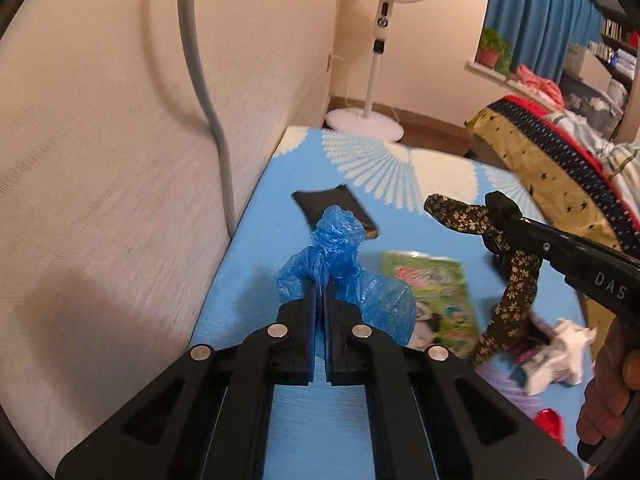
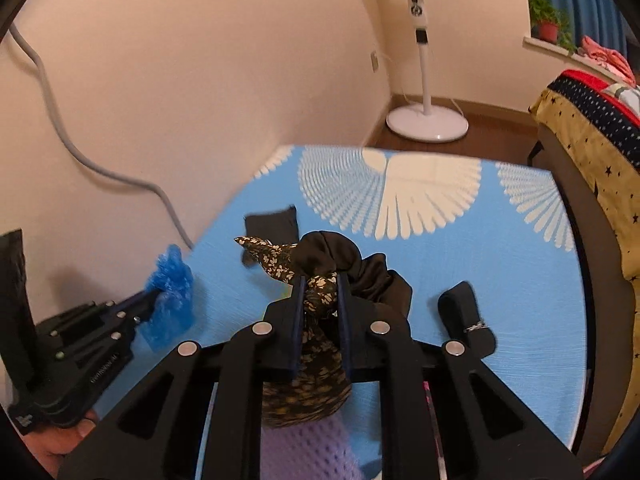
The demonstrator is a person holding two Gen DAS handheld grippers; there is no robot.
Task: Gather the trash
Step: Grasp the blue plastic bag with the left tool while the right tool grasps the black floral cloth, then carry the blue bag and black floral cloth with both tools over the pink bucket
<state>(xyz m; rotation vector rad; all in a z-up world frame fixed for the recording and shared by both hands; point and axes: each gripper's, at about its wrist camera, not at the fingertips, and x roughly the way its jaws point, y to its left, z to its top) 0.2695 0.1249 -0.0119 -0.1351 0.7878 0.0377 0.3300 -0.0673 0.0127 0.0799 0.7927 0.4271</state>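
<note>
**Both tongs loaded, drop-off comes next**

Left wrist view: the left tongs [image 1: 320, 280] are clamped on a crumpled blue plastic bag [image 1: 340, 248], held just above the blue-patterned table [image 1: 440, 216]. Lying on the table are a green snack wrapper [image 1: 432, 292], a dark flat packet [image 1: 324, 202] and a white crumpled tissue [image 1: 560, 350] near the right edge. The right tongs [image 1: 496, 220] come in from the right with floral cloth hanging from them.

Right wrist view: the right tongs [image 2: 320, 292] are closed on a dark floral cloth bundle [image 2: 316, 300], with black fabric [image 2: 360, 264] bunched behind it. The left tongs [image 2: 150, 300] show at left with the blue bag.

The pick-up step looks done; no bin is in view, so the next move calls for finding one and carrying both loads there without loosening either grip.
</note>
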